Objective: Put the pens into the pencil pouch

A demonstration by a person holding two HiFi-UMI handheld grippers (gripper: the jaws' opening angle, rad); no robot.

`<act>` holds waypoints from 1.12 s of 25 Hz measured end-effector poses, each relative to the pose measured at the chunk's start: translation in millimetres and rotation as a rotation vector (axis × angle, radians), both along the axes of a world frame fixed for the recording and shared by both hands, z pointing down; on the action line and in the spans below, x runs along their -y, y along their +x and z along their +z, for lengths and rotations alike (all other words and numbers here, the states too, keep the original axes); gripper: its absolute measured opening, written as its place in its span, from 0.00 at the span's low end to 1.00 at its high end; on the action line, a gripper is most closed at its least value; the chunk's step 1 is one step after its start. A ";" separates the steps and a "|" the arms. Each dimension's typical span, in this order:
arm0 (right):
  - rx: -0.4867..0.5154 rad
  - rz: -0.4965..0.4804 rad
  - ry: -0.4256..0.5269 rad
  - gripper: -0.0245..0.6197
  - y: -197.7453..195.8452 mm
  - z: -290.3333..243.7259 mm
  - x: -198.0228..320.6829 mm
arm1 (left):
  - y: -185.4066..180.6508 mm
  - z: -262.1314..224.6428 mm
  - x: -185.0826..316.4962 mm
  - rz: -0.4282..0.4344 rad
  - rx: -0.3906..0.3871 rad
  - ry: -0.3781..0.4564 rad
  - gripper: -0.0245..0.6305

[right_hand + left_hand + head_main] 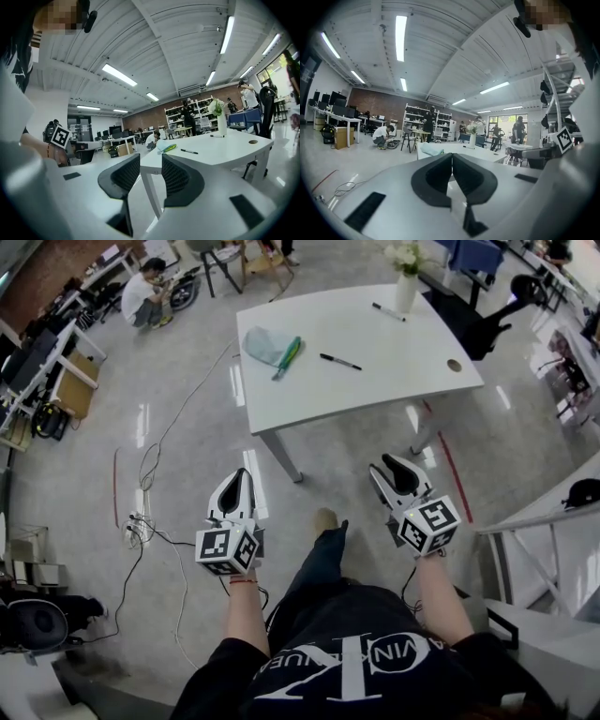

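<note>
A light teal pencil pouch (264, 343) lies on the white table (412, 352), with a green pen (288, 356) resting against its right edge. To its right a black pen (339, 362) lies on the table, and another pen (387, 312) lies near the vase (405, 285). Both grippers hang over the floor, well short of the table. My left gripper (241, 476) is shut, its jaws touching and nothing between them (452, 158). My right gripper (391, 465) is open and empty (150, 163). Past its jaws I see the pouch (162, 147) and the black pen (189, 151).
Cables and a power strip (136, 521) trail over the floor at left. A black office chair (487, 324) stands by the table's right side. A white stair railing (534, 540) runs at the right. A person (142, 296) crouches far back left near desks.
</note>
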State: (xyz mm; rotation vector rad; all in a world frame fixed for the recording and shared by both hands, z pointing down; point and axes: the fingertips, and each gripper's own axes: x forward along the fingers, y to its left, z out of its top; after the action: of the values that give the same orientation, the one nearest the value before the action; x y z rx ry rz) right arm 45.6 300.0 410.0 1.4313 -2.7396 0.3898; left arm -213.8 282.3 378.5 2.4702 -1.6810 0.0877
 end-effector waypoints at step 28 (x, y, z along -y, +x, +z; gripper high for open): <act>-0.027 0.074 -0.078 0.28 30.8 8.2 183.7 | 48.2 -0.5 225.5 0.121 -0.015 -0.035 0.04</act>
State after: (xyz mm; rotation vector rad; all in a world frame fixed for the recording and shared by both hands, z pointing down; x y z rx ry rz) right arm 76.4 116.3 418.1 1.5104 -2.6254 0.4705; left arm -165.6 56.8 378.0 2.5385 -1.5096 0.1116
